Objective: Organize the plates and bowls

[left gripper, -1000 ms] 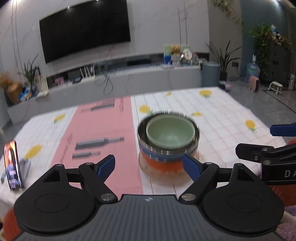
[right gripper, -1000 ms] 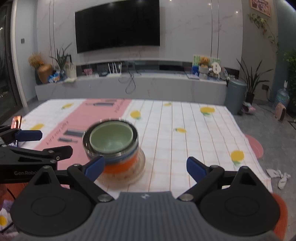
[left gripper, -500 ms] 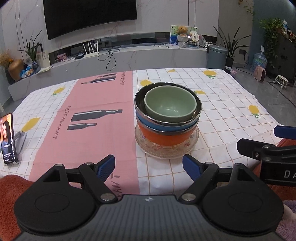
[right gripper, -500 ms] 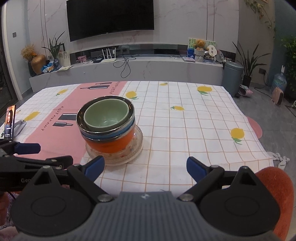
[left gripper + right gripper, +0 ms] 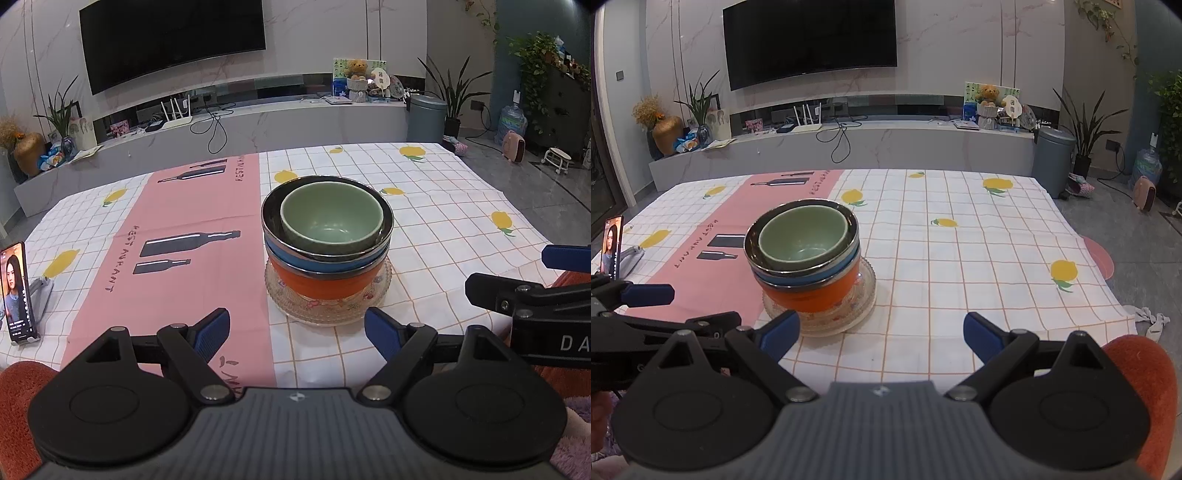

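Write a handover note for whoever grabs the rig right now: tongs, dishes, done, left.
Left tongs: open, empty, held short of the stack at the near table edge.
Right tongs: open, empty, to the right of the stack.
Dishes: green bowl nests in a steel-rimmed bowl, over a blue bowl, over an orange bowl, all on a clear glass plate mid-table on the checked tablecloth.
Done: everything in view is in one stack.
Left: no loose plates or bowls visible on the table; check out of frame, else wrap up.
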Demonstrator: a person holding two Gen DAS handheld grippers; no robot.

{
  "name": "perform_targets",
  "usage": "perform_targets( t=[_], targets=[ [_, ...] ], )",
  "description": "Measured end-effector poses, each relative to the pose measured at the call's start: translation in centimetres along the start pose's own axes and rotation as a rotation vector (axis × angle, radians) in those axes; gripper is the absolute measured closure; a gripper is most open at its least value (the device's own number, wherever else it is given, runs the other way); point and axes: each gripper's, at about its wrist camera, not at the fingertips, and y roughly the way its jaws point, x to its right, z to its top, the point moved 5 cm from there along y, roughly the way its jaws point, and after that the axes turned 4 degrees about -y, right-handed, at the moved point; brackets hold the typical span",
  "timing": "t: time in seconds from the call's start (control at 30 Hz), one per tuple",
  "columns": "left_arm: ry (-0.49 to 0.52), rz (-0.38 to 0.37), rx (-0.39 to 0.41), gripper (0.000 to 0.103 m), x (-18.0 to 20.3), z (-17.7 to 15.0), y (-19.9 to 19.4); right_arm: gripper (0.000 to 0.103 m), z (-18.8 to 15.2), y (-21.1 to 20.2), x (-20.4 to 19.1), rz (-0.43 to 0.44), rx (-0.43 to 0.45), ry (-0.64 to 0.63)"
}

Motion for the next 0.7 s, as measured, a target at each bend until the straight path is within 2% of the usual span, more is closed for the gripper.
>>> perform_targets(
  t=[0.7],
  targets=[
    [0.013,0.007,0.043,0.006,0.26,0.5,-0.6,0.009,0.09,-0.59,0.22,0.005,0.038,0.006]
  ],
)
